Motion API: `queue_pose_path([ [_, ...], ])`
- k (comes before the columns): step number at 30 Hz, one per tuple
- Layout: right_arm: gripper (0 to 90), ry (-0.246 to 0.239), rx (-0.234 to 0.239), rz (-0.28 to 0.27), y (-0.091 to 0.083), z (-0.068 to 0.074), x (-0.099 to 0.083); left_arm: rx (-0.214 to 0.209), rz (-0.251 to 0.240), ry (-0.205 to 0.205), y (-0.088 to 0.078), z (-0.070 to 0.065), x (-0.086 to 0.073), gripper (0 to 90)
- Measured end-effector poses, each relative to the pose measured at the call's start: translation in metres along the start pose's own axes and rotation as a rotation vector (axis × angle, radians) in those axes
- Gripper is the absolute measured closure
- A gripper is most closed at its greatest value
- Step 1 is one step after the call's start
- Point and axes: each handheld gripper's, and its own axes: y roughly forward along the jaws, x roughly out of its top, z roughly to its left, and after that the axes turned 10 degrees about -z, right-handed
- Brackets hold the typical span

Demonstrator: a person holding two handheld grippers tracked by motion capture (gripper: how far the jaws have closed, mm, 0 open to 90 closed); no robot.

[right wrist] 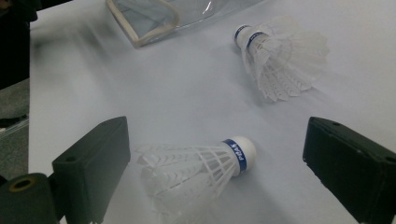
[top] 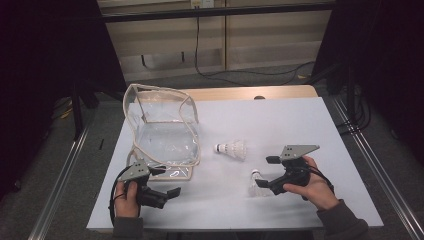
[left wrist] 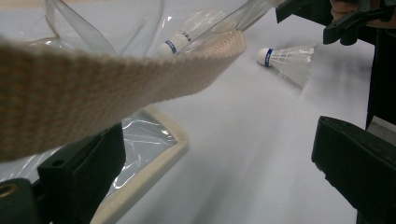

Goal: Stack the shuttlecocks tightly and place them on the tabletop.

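Note:
A clear plastic bag (top: 161,131) with cream trim stands open at the table's left. One white shuttlecock (top: 231,149) lies beside the bag, and a second shuttlecock (top: 256,182) lies nearer the front. My right gripper (top: 266,173) is open, its jaws on either side of the second shuttlecock (right wrist: 201,167) without touching it; the other shuttlecock (right wrist: 280,56) lies beyond. My left gripper (top: 166,182) is open at the bag's front corner. In the left gripper view the bag's cream strap (left wrist: 116,84) crosses above the empty, open left gripper (left wrist: 219,186), with a shuttlecock (left wrist: 289,60) farther off.
The white table top (top: 300,125) spreads to the right and the back of the shuttlecocks. Metal rails (top: 65,170) run along both sides of the table. A cable (top: 240,74) trails over the floor behind it.

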Motion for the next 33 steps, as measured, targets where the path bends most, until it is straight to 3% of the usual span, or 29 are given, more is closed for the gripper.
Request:
queue_pose_path([
  [16, 9.4, -0.024, 0.01, 0.027, 0.0058, 0.0042, -0.0051, 0.0, -0.008, -0.005, 0.0006, -0.0009, 0.0, 3.1],
  [33, 14.0, -0.041, -0.011, 0.041, 0.0045, 0.0019, -0.0064, 0.001, -0.008, -0.001, 0.0, -0.0009, 0.0003, 3.1],
])
